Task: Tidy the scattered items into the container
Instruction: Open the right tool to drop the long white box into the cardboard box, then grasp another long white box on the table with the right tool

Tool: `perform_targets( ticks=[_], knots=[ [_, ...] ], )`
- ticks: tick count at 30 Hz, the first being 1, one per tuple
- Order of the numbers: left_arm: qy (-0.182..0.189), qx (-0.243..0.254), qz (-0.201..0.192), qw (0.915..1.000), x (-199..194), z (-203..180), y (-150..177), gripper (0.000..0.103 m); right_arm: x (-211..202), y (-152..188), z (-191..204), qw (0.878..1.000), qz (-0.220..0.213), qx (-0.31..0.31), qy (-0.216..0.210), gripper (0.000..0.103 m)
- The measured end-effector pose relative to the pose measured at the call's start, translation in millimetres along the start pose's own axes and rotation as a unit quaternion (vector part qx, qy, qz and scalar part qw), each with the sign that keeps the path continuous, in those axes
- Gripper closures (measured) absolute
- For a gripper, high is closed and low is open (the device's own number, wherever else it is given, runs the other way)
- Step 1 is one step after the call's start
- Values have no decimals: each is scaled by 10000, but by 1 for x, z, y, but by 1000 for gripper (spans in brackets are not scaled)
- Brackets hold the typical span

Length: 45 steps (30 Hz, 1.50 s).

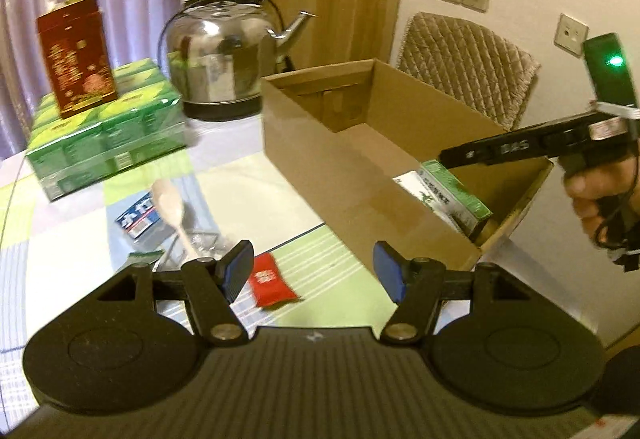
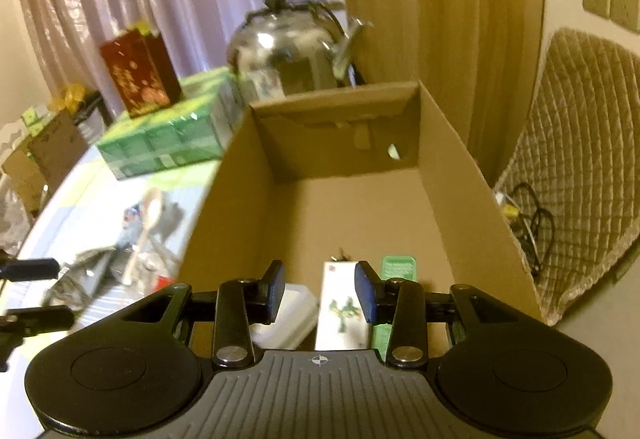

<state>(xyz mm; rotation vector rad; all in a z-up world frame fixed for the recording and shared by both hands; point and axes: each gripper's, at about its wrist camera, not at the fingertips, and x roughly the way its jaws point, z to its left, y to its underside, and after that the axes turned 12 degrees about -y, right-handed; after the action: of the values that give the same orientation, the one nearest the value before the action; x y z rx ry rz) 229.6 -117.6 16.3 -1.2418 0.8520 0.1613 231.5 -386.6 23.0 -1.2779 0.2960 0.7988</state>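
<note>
Left wrist view: your left gripper (image 1: 313, 271) hung over the table with jaws spread wide, nothing between them, a red packet (image 1: 271, 285) on the cloth just below. A wooden spoon (image 1: 173, 213) and a blue packet (image 1: 138, 221) lay beside the cardboard box (image 1: 344, 175). Your right gripper (image 2: 320, 289) was over the box's near end, jaws parted and empty, above a green-and-white carton (image 2: 342, 311) lying on the box floor next to a white container (image 2: 286, 315). Your hand (image 1: 600, 199) gripped its handle.
</note>
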Motion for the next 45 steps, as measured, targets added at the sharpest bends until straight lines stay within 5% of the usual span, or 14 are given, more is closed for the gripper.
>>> perform_targets(
  ticks=[6,10,18,29,34,45],
  knots=[
    [-411,-472,-62,9980,-28,37,15,41,-27,-12,52,9981,-334,-341,-378,65],
    [-710,-815,-58,9941,-49,60,33,41,-37,-10,98,9938,-440,-722,-723,49],
    [-1233,-1386,45,9826,-72,111,74,41,-8,23,172,9814,31,-1309,-1408,42],
    [-1485,-1059,240,9829,-62,127,83,41,67,81,176,9742,785,-1433,-1556,42],
    [-1425,-904,286,9852,-45,134,78,41,75,82,183,9618,809,-2082,-1582,42],
    [-1503,-569,593,9852,-15,130,76,41,102,84,182,9541,1301,-2056,-1747,42]
  ],
)
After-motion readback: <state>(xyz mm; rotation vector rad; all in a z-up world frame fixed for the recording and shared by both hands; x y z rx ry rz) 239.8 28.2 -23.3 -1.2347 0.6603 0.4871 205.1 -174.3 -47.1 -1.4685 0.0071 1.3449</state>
